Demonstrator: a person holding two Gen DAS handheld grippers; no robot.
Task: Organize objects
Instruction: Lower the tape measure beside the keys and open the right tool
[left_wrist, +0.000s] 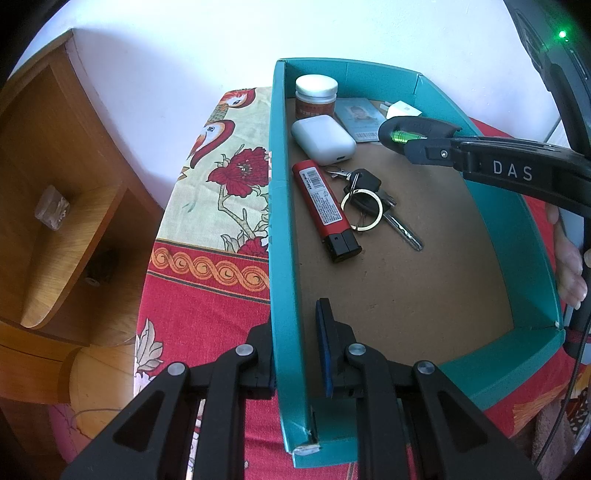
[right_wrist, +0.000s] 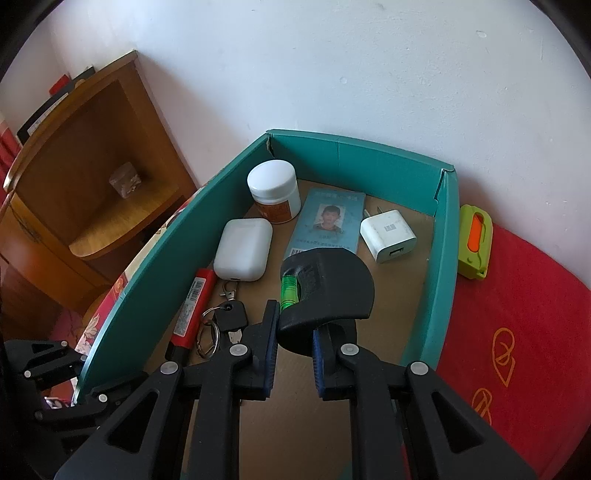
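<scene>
- Two tools are at one teal box (right_wrist: 369, 162) on a desk under a red patterned cloth (right_wrist: 517, 314).
- The left tool (left_wrist: 295, 343) straddles the box's left wall, one finger outside and one inside; its pads are not pressed onto the wall, so it stands released around it.
- The right tool (right_wrist: 293, 339) is clenched on a black level tool (right_wrist: 325, 291) with a green bubble vial, held above the box floor (seen from the left wrist, it reaches in from 3 o'clock).
- Inside the box, from the right wrist view: a white-lidded jar (right_wrist: 273, 192) at 11 o'clock, a white earbud case (right_wrist: 242, 249) just below it, an ID card (right_wrist: 327, 221) at 12 o'clock, a white charger (right_wrist: 388, 234) at 1 o'clock.
- A red lighter (left_wrist: 325, 208) lies along the left wall, with a bunch of keys (left_wrist: 369, 201) just beside it.
- Outside the box at 2 o'clock, a green and orange cutter (right_wrist: 475, 242) rests on the cloth, against the box wall.
- A wooden cabinet (right_wrist: 85, 177) stands at 9 o'clock.
</scene>
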